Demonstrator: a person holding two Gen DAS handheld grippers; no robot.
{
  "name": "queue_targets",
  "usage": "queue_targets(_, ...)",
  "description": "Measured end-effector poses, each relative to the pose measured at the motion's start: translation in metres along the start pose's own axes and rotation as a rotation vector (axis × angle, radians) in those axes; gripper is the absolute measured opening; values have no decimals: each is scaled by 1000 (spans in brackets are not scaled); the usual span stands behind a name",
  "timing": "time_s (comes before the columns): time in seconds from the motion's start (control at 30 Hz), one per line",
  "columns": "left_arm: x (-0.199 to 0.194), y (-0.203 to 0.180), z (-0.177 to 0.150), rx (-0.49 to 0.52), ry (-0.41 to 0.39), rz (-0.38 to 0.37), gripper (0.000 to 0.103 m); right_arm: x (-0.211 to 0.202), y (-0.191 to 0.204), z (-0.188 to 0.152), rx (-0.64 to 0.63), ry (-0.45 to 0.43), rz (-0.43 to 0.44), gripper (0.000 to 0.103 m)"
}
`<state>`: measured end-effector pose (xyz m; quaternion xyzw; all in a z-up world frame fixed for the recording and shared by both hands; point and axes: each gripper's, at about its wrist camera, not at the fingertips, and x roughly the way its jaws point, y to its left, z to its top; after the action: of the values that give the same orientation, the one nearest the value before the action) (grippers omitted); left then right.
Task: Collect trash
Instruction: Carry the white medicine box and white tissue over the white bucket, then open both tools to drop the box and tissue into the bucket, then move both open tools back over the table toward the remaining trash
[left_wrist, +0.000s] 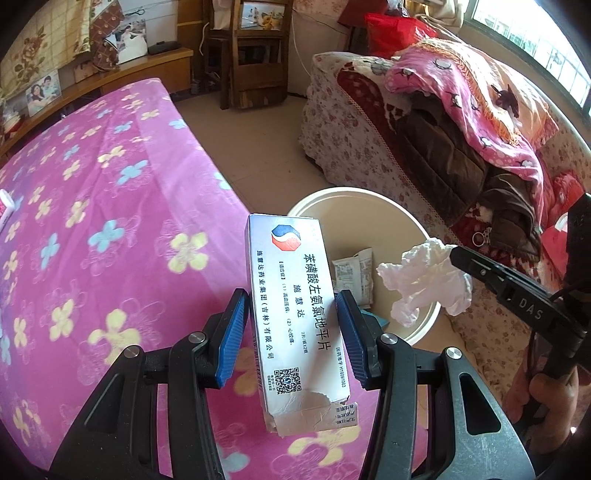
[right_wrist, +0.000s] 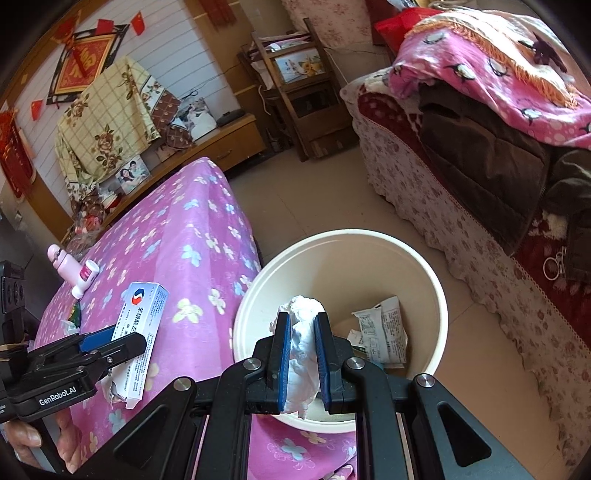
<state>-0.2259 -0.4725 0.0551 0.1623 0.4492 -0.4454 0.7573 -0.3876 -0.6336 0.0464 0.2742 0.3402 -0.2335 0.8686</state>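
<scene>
Pink flowered bed (left_wrist: 110, 206) fills the left side, with the cream bucket (right_wrist: 436, 295) on the floor right by its edge, a couple of wrappers (right_wrist: 384, 332) already inside. Left hand-held gripper (left_wrist: 291, 332) is clamped partway on a white medicine box (left_wrist: 295, 314) at the bed's edge. Right hand-held gripper (right_wrist: 301, 354) is squeezed tight on a crumpled tissue (right_wrist: 303, 332) over the bucket.

A: What does the left gripper (left_wrist: 291, 332) hold?

B: A white medicine box (left_wrist: 295, 317), clamped between blue pads, its near end torn open.

A: And past it?

B: A cream bin (left_wrist: 424, 236) on the floor with packets (left_wrist: 354, 275) inside. The right gripper (left_wrist: 456, 254) pinches crumpled white tissue (left_wrist: 424, 280) over its rim.
</scene>
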Motion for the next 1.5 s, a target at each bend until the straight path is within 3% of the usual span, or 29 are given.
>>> queue_targets(0.37, 21, -11, 11, -40, 32, -131, 49, 10, -14, -1, 40, 4, -46, 12)
queue_targets(0.4, 22, -13, 11, -40, 35, -148, 50, 11, -13, 0, 37, 5, -60, 18)
queue_targets(0.43, 22, -14, 11, -44, 37, -167, 50, 12, -13, 0, 35, 10, -76, 39)
queue_targets(0.5, 23, -14, 11, -47, 42, -180, 52, 13, -11, -1, 33, 10, -92, 62)
queue_targets(0.6, 24, -13, 10, -46, 40, -169, 61, 11, -6, -4, 15, 10, -82, 62)
queue_targets(0.77, 22, -6, 7, -60, 38, -163, 61, 13, -1, -6, 13, 23, -72, 62)
queue_targets(1.1, 3, 23, -5, -76, -8, -61, 61, 11, 26, -10, -27, 31, -49, 62)
queue_targets(1.5, -35, 89, -28, -129, -51, 68, 61, 24, 100, -17, -139, 79, 23, 62)
